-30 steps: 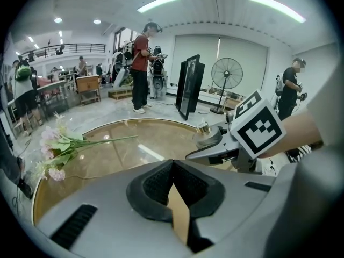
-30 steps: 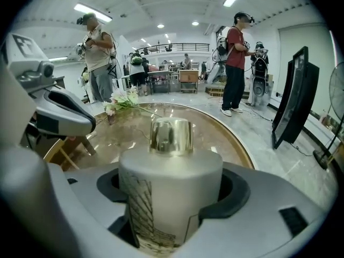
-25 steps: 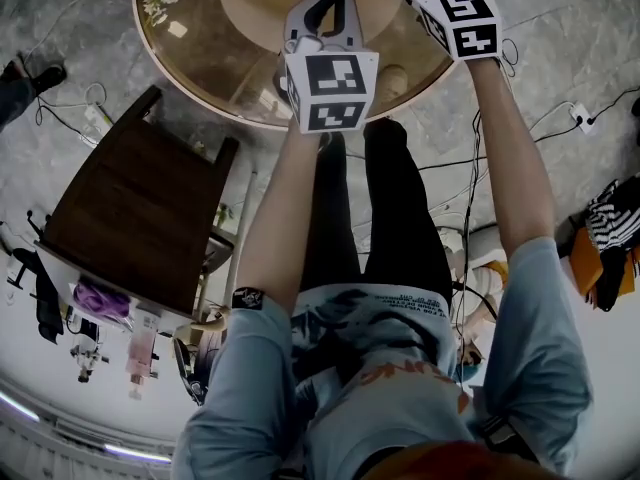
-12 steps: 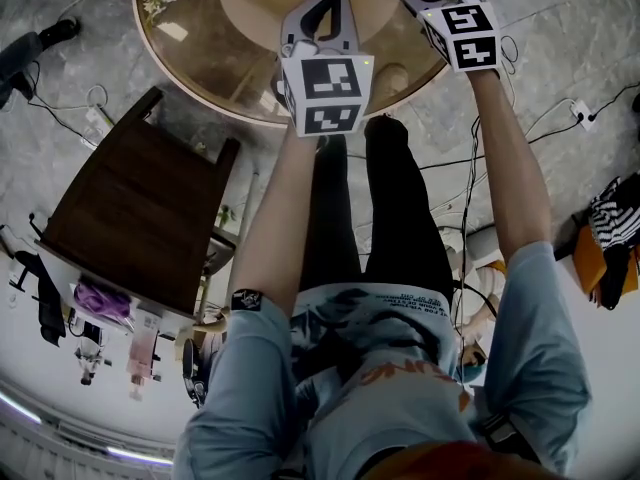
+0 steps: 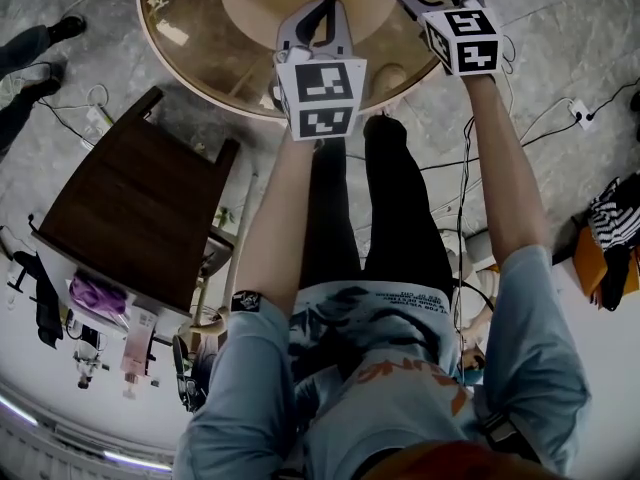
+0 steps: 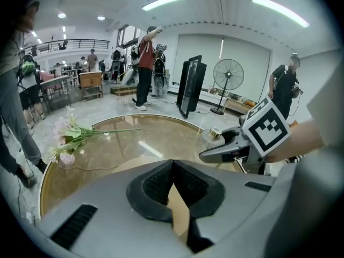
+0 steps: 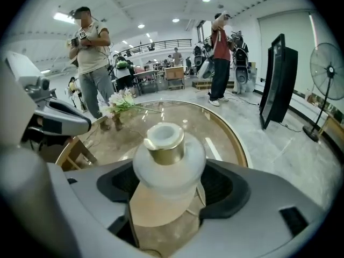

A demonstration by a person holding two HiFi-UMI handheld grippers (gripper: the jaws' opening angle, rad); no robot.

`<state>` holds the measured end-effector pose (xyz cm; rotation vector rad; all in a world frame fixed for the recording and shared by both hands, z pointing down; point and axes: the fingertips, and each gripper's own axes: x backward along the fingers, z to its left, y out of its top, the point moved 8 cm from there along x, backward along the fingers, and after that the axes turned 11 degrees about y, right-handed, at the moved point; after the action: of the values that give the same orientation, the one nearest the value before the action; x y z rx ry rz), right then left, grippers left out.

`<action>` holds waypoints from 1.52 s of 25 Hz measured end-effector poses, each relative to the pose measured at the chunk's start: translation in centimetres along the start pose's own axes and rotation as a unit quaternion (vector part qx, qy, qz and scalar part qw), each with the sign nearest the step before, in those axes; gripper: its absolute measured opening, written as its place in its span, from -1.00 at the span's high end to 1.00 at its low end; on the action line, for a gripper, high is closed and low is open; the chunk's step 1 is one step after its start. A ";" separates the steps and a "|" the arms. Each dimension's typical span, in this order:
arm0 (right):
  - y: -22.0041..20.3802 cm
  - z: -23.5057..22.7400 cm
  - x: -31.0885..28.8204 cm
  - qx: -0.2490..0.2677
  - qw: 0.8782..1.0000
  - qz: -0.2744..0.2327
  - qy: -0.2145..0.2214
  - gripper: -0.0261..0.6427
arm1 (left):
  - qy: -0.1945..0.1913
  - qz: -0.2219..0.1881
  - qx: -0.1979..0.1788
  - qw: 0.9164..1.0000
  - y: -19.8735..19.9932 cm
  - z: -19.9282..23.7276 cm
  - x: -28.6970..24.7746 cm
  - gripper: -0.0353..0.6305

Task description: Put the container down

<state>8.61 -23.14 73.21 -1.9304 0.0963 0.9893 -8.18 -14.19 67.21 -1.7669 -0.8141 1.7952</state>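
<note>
Right tongs (image 7: 170, 195) are clamped on the container (image 7: 169, 160), pads pressing its rounded white body below the gold collar, and it sits upright between them. Left tongs (image 6: 173, 184) are pinched together on nothing, off to the right tongs' left. The glass worktop (image 7: 217, 125) spreads ahead of and below the right tongs, with flowers (image 7: 121, 100) well beyond, far left. Now the danger: that body is round and smooth, so a loose squeeze could let it slide or twist on the way down. It's glass underneath, too, so release early and it knocks hard. And the rim looks near the right tongs; set it too close and it could tip off.
</note>
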 end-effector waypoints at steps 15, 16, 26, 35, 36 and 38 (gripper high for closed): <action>1.7 6.9 14.6 -0.087 0.991 -0.101 0.027 0.83 | 0.035 -0.034 0.083 0.995 3.7 -2.2 11.9 0.82; 2.4 7.6 16.0 -0.082 0.991 -0.100 0.035 0.89 | 0.039 -0.038 0.094 0.994 4.7 -2.5 13.4 0.82; 13.0 13.0 26.2 -0.044 0.981 -0.167 0.093 0.89 | 0.068 -0.121 0.183 0.973 13.9 -2.4 25.0 0.82; 22.9 14.6 33.8 -0.044 0.964 -0.262 0.029 0.89 | 0.072 -0.208 0.166 0.961 21.8 -2.4 32.1 0.82; 23.8 14.8 34.8 -0.034 0.962 -0.269 0.022 0.89 | 0.072 -0.221 0.156 0.960 22.9 -2.4 32.7 0.82; 25.6 15.1 36.8 -0.009 0.959 -0.283 0.011 0.89 | 0.076 -0.247 0.134 0.957 24.8 -2.4 34.2 0.82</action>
<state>13.13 -14.43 26.98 -1.8294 -0.4337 0.5824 -5.60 -7.27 25.55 -1.3566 -0.8166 1.3492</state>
